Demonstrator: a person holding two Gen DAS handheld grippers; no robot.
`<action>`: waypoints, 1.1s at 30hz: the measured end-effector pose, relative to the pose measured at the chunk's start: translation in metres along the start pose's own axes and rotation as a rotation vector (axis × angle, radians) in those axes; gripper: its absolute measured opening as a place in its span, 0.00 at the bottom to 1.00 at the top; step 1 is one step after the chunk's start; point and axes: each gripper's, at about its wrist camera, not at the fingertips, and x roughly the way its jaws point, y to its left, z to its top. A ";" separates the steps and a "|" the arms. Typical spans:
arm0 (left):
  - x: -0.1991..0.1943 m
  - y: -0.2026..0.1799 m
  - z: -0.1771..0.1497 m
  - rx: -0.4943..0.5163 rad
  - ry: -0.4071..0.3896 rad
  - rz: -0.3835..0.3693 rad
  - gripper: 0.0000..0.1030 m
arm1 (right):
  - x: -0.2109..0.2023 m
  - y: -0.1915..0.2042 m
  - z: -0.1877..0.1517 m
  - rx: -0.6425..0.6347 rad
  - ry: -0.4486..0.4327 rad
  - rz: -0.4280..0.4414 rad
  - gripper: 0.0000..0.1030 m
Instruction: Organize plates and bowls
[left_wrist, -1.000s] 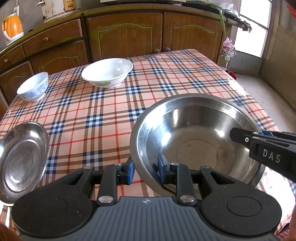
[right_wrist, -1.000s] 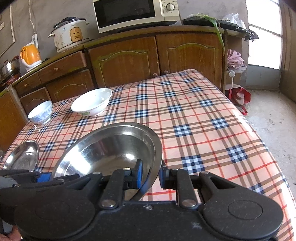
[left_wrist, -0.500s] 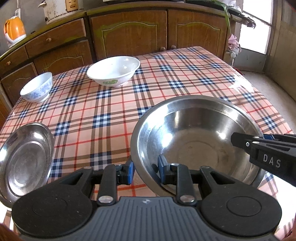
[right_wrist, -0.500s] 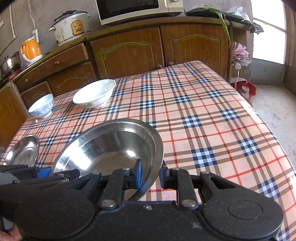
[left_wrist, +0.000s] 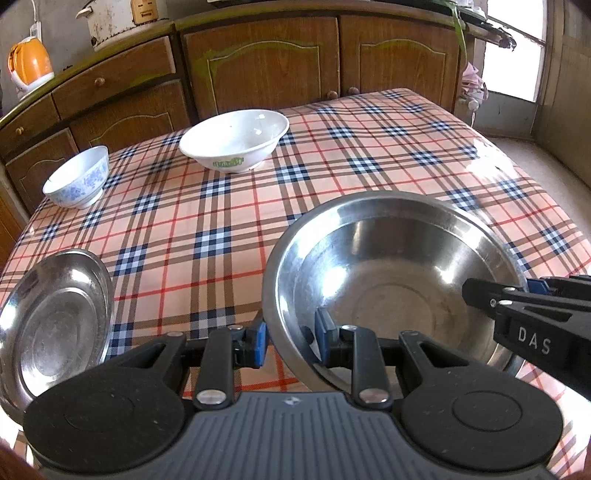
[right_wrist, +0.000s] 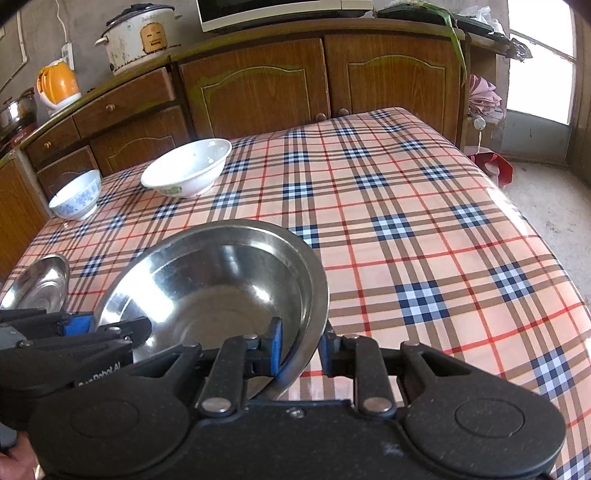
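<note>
Claws (left_wrist: 289, 341) (right_wrist: 300, 349), angled downward, pinch opposite steel bowl (left_wrist: 391, 280) rims.

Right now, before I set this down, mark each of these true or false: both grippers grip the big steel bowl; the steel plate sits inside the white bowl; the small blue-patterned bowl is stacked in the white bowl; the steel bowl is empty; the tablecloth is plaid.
1. Both grippers grip the big steel bowl. True: the left gripper and right gripper each have their jaws closed on its rim.
2. The steel plate sits inside the white bowl. False: it lies apart, near the table's near left edge.
3. The small blue-patterned bowl is stacked in the white bowl. False: it stands alone beside it.
4. The steel bowl is empty. True.
5. The tablecloth is plaid. True.
</note>
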 end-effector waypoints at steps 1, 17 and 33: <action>0.001 0.000 0.000 -0.001 0.003 -0.001 0.26 | 0.000 0.000 0.000 0.001 0.001 0.001 0.26; 0.009 0.002 -0.005 -0.005 0.026 0.008 0.26 | 0.009 0.002 -0.002 -0.005 0.038 -0.008 0.26; 0.013 0.000 -0.009 -0.004 0.024 -0.003 0.35 | 0.013 0.002 -0.005 0.004 0.065 -0.002 0.28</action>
